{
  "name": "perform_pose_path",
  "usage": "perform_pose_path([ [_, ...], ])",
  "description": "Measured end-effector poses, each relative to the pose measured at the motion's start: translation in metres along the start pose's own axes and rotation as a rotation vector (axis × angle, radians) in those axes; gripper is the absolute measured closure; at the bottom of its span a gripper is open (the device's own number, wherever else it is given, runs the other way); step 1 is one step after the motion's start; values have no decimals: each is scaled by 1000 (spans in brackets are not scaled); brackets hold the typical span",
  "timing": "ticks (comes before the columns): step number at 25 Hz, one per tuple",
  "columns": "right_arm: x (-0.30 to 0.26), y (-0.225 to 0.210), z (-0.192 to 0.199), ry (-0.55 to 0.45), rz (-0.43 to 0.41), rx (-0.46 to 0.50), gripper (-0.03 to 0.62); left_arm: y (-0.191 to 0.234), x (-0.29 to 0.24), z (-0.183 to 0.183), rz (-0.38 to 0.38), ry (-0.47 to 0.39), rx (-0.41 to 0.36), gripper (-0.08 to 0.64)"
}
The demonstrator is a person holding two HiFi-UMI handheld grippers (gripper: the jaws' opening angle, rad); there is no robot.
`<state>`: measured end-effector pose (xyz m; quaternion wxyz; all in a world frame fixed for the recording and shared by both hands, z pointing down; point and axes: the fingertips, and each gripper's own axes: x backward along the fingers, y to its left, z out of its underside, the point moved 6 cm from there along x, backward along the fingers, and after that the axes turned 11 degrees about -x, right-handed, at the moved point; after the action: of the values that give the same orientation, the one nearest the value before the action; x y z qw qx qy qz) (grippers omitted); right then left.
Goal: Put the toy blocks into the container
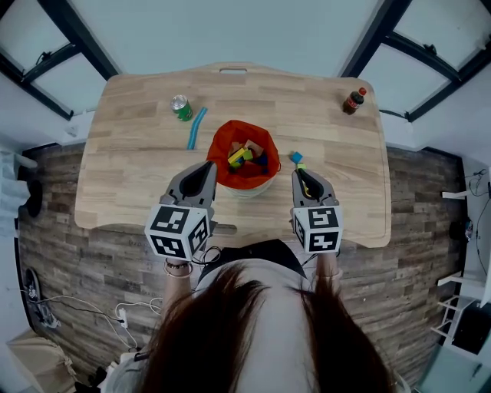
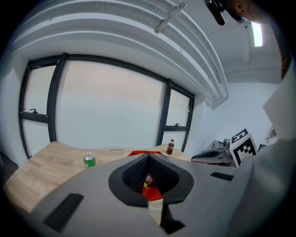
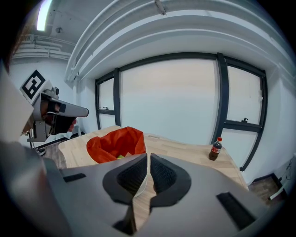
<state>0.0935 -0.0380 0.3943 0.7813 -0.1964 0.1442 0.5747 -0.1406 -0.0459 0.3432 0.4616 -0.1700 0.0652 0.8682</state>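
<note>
Jaws pressed together, empty: my left gripper point(image 1: 204, 175) and right gripper point(image 1: 301, 177) flank container point(image 1: 222, 143); blue block point(image 1: 296, 157) beyond right likely next

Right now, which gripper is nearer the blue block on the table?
Right. The right gripper sits just short of the blue block; the left gripper is across the container.

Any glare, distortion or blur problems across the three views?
Head view: sharp, with even soft light and no glare on the light wooden table. Left gripper view: strong fisheye, so the black window frames curve; the corners are vignetted black, and the ceiling strip light is blown out. Right gripper view: same fisheye and vignette, with the ceiling strip light clipped.
</note>
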Motion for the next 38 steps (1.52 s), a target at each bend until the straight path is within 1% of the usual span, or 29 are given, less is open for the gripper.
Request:
perform_pose_path([
  [9, 2, -7, 7, 13, 19, -26, 548, -6, -10, -1, 40, 9, -16, 551],
  [17, 4, -20, 15, 29, 62, -57, 546, -10, -20, -4, 65, 9, -24, 551],
  [22, 5, -28, 22, 47, 91, -54, 546, -13, -25, -5, 80, 13, -27, 551],
  [29, 4, -38, 33, 68, 111, -60, 546, -18, -34, -6, 101, 18, -32, 551],
  [38, 4, -51, 52, 108, 133, -41, 546, -24, -40, -8, 126, 13, -36, 551],
])
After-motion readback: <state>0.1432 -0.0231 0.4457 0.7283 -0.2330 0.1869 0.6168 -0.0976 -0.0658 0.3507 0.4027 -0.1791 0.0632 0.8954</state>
